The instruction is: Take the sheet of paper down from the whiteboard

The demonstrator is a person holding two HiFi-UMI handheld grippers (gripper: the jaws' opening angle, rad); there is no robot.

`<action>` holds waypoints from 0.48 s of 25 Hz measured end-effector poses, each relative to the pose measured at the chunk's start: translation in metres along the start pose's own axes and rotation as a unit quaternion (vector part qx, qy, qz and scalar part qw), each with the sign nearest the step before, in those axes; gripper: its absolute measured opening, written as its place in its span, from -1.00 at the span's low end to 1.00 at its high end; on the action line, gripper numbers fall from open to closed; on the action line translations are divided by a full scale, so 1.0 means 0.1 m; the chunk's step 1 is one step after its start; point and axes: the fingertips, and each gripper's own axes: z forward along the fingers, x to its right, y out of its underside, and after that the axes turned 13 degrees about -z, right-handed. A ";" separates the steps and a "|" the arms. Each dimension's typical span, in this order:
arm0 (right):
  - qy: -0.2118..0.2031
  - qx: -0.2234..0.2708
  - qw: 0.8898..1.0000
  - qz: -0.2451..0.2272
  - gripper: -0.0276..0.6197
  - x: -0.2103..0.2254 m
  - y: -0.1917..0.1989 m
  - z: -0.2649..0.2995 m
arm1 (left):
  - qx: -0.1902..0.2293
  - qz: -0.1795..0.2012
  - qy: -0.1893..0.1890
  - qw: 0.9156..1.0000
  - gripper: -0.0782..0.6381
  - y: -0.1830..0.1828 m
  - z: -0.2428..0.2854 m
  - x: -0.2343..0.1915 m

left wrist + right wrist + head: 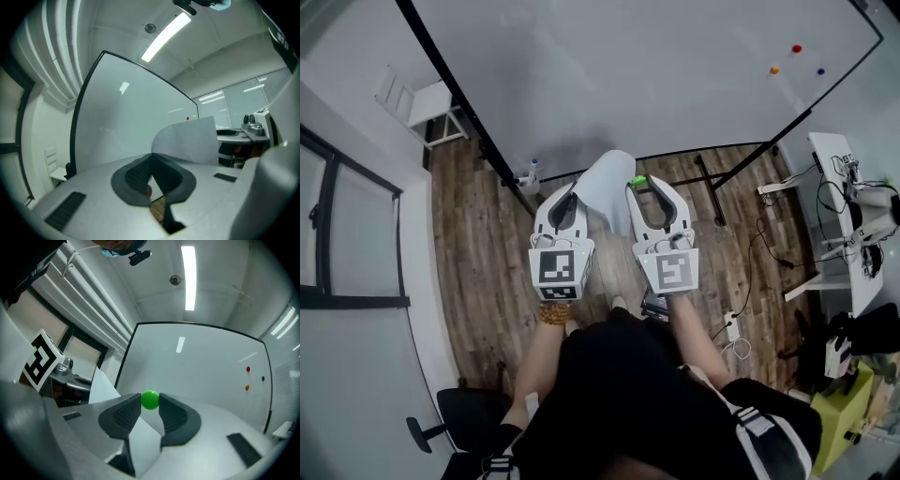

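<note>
1. Head view. The sheet of paper (607, 183) is off the whiteboard (628, 75). It hangs curled in the air in front of the board's lower edge, between the two tools. The left gripper (570, 195) is at the sheet's left edge and the right gripper (639, 185) is just beside its right edge. The sheet's long run goes up and away from the left tips. A green magnet (638, 180) sits at the right tips.

2. Left gripper view. The jaws are together, pinching the sheet's (187, 140) near edge. The rest of the sheet bows up and to the right of the tips. The board (131, 108) stands behind, apart from the paper.

3. Right gripper view. The jaws are clamped on the green magnet (150, 399), which is held at the very tips. The sheet (101, 385) rises to the left and also shows through the gap below the pads; whether it touches the pads I cannot tell. A red magnet (248, 369) and an orange magnet (247, 387) sit far right on the board. Judgement: the left hand alone carries the paper, so lowering it depends on that pinch.
</note>
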 end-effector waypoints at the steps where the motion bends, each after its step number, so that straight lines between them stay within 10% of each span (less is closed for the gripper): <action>1: 0.000 -0.002 1.000 -0.001 -0.55 -0.04 0.00 -0.01 | 0.000 0.000 0.001 1.000 -0.76 0.00 -0.04 -0.02; 12: 0.008 -0.014 1.000 -0.003 -0.55 -0.16 0.00 -0.12 | 0.010 -0.002 0.005 1.000 -0.76 0.00 -0.23 0.00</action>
